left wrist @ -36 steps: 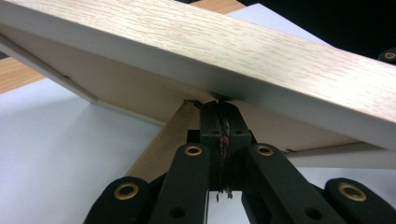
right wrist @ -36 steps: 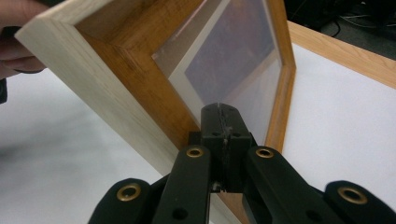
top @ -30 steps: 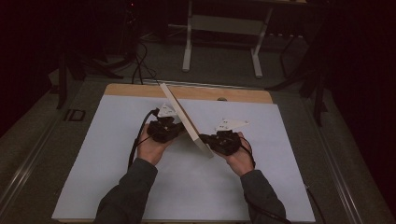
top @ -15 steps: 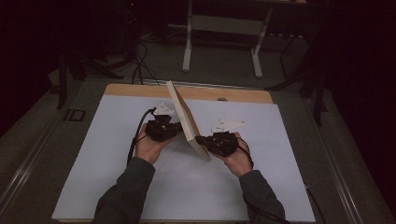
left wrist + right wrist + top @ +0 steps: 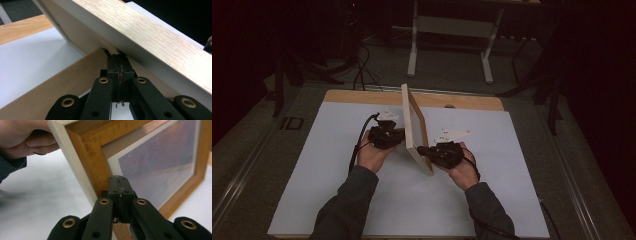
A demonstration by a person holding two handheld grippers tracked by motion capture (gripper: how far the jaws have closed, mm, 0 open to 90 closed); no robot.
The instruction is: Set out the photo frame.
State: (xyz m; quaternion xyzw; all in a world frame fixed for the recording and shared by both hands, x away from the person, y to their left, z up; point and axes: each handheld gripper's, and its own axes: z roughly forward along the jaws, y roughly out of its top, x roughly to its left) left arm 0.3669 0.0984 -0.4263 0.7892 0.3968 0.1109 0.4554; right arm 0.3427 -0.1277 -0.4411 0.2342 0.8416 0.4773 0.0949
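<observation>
Nearest the camera in the high view, two forearms in dark sleeves come in from the bottom edge. The right gripper is held with its jaws fully closed, nothing between them, tips pressed against the front face of the light wooden rectangular picture frame; in the right gripper view the closed tips are seen against the darker inner moulding near a corner, beside the white mat and bluish print. The left gripper is likewise closed on nothing and is set against the opposite side; in the left gripper view its tips are tucked where the brown cardboard backing meets the pale frame edge. The frame is thus stood on its lower edge, tilted, near the middle of the white sheet on the counter, pinched between two closed grippers pushing from both sides, apparently to steady it upright. Farther back, the wooden counter edge and a white table stand lie in the dark.
</observation>
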